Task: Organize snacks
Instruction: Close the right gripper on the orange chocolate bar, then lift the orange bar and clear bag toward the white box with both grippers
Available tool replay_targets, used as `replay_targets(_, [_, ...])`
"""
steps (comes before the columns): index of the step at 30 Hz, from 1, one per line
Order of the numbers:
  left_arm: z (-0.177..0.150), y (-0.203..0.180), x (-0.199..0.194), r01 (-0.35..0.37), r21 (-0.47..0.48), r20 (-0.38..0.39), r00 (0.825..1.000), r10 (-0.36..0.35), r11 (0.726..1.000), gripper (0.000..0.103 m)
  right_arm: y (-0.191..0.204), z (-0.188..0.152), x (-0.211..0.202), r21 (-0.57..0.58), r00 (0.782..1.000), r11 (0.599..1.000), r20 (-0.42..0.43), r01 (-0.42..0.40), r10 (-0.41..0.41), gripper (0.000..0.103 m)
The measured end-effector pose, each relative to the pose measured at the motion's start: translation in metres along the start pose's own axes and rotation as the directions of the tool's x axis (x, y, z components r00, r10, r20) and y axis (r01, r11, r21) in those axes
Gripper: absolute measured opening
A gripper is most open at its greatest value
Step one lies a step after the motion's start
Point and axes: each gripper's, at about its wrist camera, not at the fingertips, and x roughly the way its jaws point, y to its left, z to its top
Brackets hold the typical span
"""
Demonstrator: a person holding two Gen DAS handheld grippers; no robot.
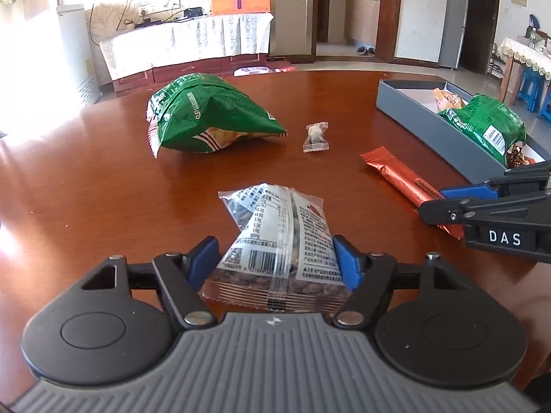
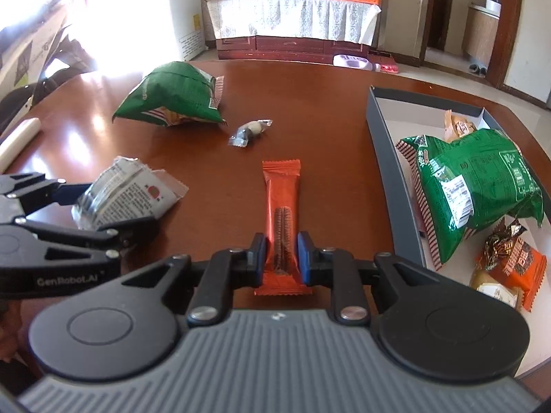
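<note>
Partly hidden behind the right gripper (image 2: 281, 255), the near end of an orange biscuit bar (image 2: 281, 199) is pinched between its blue pads, jaws pressed on the wrapper; the bar's far end lies on the brown table (image 2: 327, 110). The left gripper (image 1: 277, 258) has its jaws around a clear packet of nuts (image 1: 279, 230), pads touching both sides; its lower seam is covered by the gripper body. Only the right wrist view shows the whole grey tray (image 2: 385, 158), holding a green chip bag (image 2: 475, 186), small orange packets (image 2: 516, 268) cut off at the edge, and a tan one behind. On the table lie another green bag (image 1: 210, 113) and a small wrapped candy (image 1: 315, 137), well apart from the tray.
</note>
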Motion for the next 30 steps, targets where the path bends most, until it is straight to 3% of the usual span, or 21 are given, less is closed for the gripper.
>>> replay_targets(6, [0.001, -0.006, -0.001, -0.033, 0.017, 0.006, 0.999, 0.033, 0.999, 0.076, -0.002, 0.003, 0.01, 0.002, 1.0, 1.0, 0.022, -0.009, 0.009, 0.037])
replay_targets(7, [0.0, -0.008, 0.0, -0.044, 0.028, 0.012, 0.999, 0.044, 0.999, 0.075, 0.0, 0.005, 0.011, -0.01, 1.0, 1.0, 0.017, -0.011, 0.011, 0.034])
replay_targets(8, [0.0, -0.01, 0.0, -0.051, 0.038, 0.017, 0.999, 0.051, 0.998, 0.075, 0.001, 0.006, 0.011, -0.015, 1.0, 1.0, 0.014, -0.021, 0.021, 0.024])
replay_targets(14, [0.003, -0.017, 0.0, -0.083, 0.081, 0.032, 0.996, 0.081, 0.993, 0.075, 0.003, 0.007, -0.006, -0.027, 0.997, 0.999, 0.07, -0.02, 0.022, 0.024])
replay_targets(30, [0.019, -0.023, -0.005, -0.114, 0.04, 0.11, 0.988, 0.109, 0.993, 0.075, 0.003, 0.01, -0.037, -0.011, 0.986, 0.999, 0.156, -0.052, 0.053, 0.024])
